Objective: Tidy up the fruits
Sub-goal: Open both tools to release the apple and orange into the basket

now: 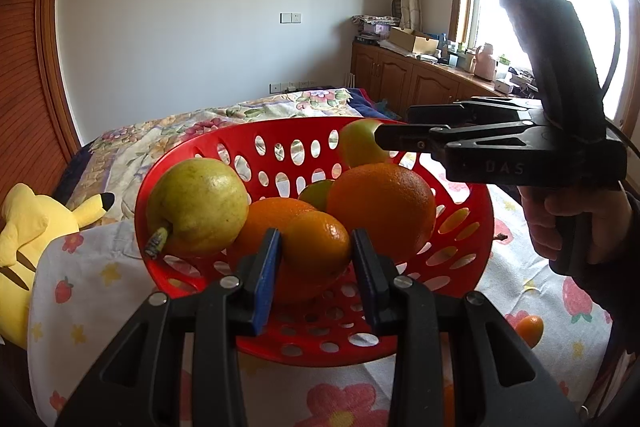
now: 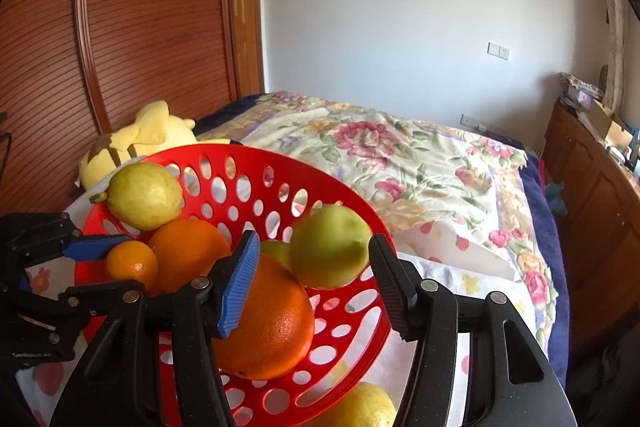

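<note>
Left gripper [image 1: 316, 247] clamps a tangerine [image 1: 316, 241] over the basket [image 1: 472, 267] to drop it; right gripper [image 2: 312, 263], half-open, seemingly releases a green fruit [image 2: 330, 247] there.

One red basket [image 1: 472, 223] holds two large oranges [image 1: 380, 207], one small mandarin [image 1: 316, 243], one yellow pear [image 1: 196, 205] and two green fruits [image 2: 330, 247]. One more small orange fruit [image 1: 529, 330] lies outside on the cloth. One yellow fruit [image 2: 360, 407] sits below the basket's near rim, and one yellow plush toy [image 1: 24, 247] lies beside it.
</note>
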Demonstrator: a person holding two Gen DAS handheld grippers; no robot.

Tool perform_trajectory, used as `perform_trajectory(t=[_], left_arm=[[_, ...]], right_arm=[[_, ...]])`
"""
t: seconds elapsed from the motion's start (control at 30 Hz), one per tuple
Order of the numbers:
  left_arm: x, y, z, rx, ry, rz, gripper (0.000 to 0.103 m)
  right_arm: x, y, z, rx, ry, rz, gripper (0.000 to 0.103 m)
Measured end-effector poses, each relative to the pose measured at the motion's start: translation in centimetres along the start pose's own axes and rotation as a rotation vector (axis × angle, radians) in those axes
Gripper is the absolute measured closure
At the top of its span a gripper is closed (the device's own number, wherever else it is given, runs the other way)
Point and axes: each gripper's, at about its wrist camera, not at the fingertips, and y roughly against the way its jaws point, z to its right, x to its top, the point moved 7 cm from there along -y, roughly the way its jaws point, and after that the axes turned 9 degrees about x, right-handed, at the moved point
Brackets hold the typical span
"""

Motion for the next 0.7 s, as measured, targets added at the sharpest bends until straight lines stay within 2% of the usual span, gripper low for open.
perform_trajectory(t=[0.47,0.7], left_arm=[[1.7,0.2,1.4,-0.008,-0.007,0.024,0.069],[1.2,-0.1,2.8,-0.021,-0.027,0.006,0.068]], right_arm=[[-1.4,2.2,-0.6,-0.013,-0.003,0.014,0.043],[-2.8,4.9,-1.0,-0.027,-0.015,0.022,0.043]])
